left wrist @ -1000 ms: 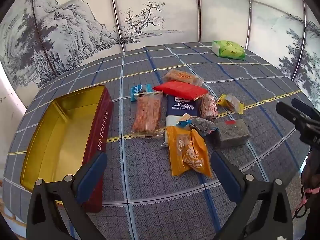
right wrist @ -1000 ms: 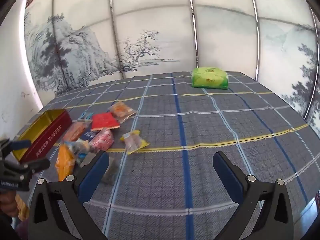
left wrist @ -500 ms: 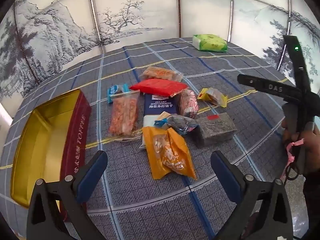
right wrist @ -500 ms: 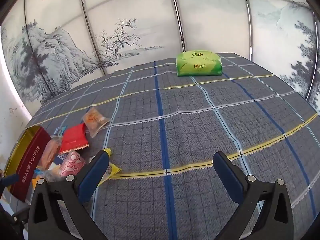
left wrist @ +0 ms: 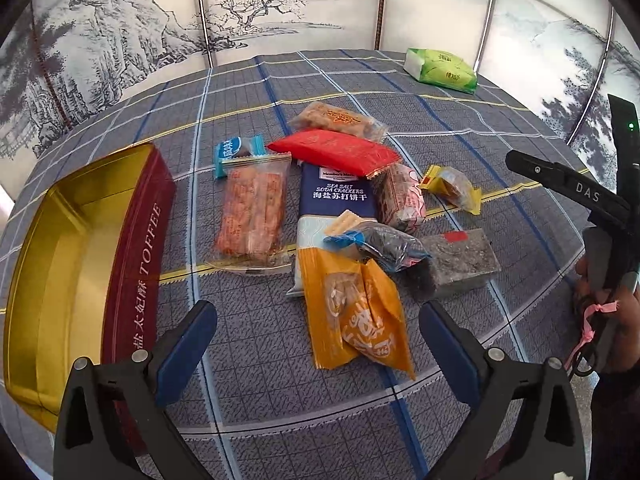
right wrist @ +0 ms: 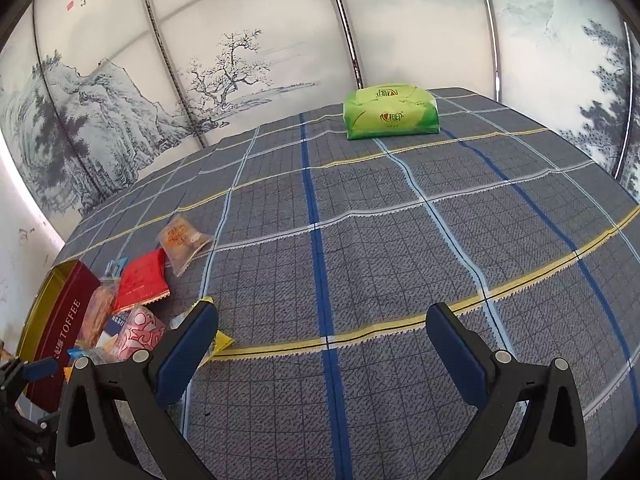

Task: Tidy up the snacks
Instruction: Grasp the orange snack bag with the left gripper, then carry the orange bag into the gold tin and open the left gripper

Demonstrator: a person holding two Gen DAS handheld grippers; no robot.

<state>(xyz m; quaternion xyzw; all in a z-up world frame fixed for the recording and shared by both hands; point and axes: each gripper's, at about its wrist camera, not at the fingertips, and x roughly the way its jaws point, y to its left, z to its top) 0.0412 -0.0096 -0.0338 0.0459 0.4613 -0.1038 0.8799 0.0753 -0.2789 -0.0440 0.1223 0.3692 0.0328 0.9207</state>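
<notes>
Several snack packets lie in a heap on the checked cloth: an orange packet (left wrist: 360, 320) nearest me, a navy soda cracker pack (left wrist: 336, 192), a red packet (left wrist: 332, 152), a clear pack of orange sticks (left wrist: 252, 212) and a dark grey block (left wrist: 460, 260). An open gold-lined toffee tin (left wrist: 136, 248) stands to their left. My left gripper (left wrist: 316, 312) hovers above the orange packet. Its jaws are closing, the packet shows between them, and the pads do not touch it. My right gripper (right wrist: 322, 312) stands open over bare cloth, right of the heap (right wrist: 140, 288).
A green tissue pack (right wrist: 390, 114) sits at the table's far side, also the tissue pack (left wrist: 444, 70) in the left view. A hand (left wrist: 612, 320) holds the other gripper at the left view's right edge. Painted screen panels ring the round table.
The left view has come closer to the snack heap and tilted down. The right view has swung right, away from the heap, toward the tissue pack. The right gripper rose into the left view.
</notes>
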